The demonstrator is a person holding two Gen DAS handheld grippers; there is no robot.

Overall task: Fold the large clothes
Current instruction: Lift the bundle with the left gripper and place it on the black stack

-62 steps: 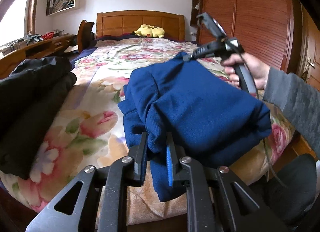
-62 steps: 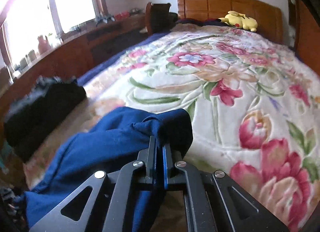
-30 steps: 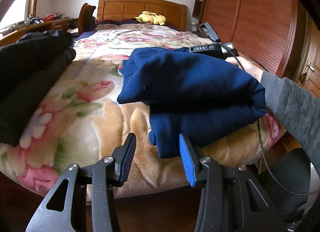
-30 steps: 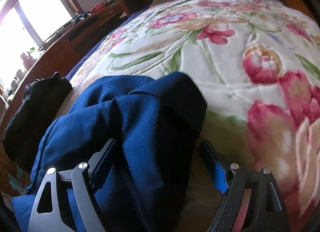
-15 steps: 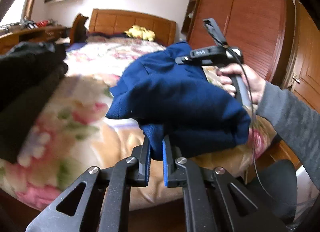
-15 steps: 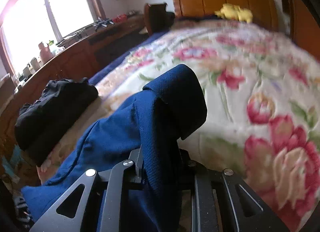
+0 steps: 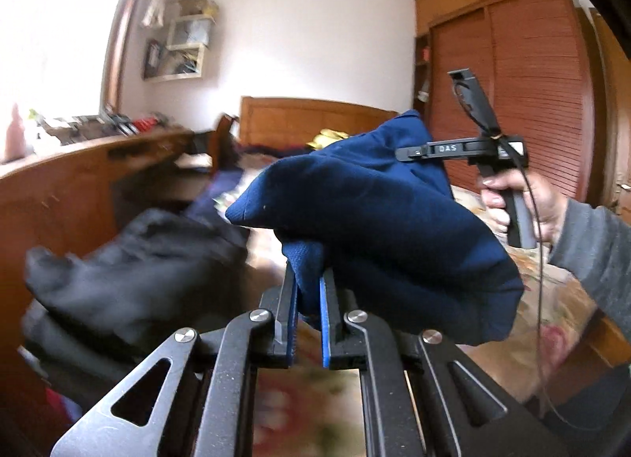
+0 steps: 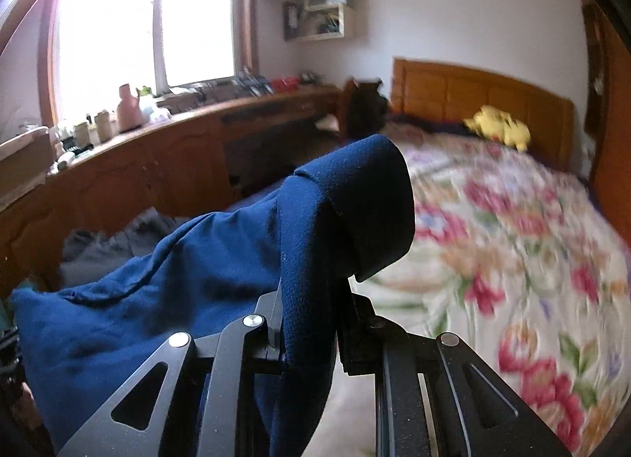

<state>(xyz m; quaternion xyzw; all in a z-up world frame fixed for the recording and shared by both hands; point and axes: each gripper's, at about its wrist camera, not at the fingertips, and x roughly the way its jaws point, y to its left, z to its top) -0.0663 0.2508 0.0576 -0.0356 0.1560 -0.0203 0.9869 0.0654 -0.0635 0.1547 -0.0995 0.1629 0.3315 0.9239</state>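
L gripper (image 7: 308,299) & R gripper (image 8: 309,311) both clamped on folded blue garment (image 7: 374,220), held up above floral bed (image 8: 512,240); black clothes (image 7: 130,271) beside bed's edge.

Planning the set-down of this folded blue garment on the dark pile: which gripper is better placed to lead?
Probably left: the left gripper, shut on the blue garment, sits nearer the dark pile; the right gripper grips the bed-side edge.

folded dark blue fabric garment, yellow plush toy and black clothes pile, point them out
folded dark blue fabric garment (image 7: 374,212), left wrist view, upper fold
yellow plush toy (image 8: 499,130), right wrist view, its body by the headboard
black clothes pile (image 7: 130,259), left wrist view, middle of the heap
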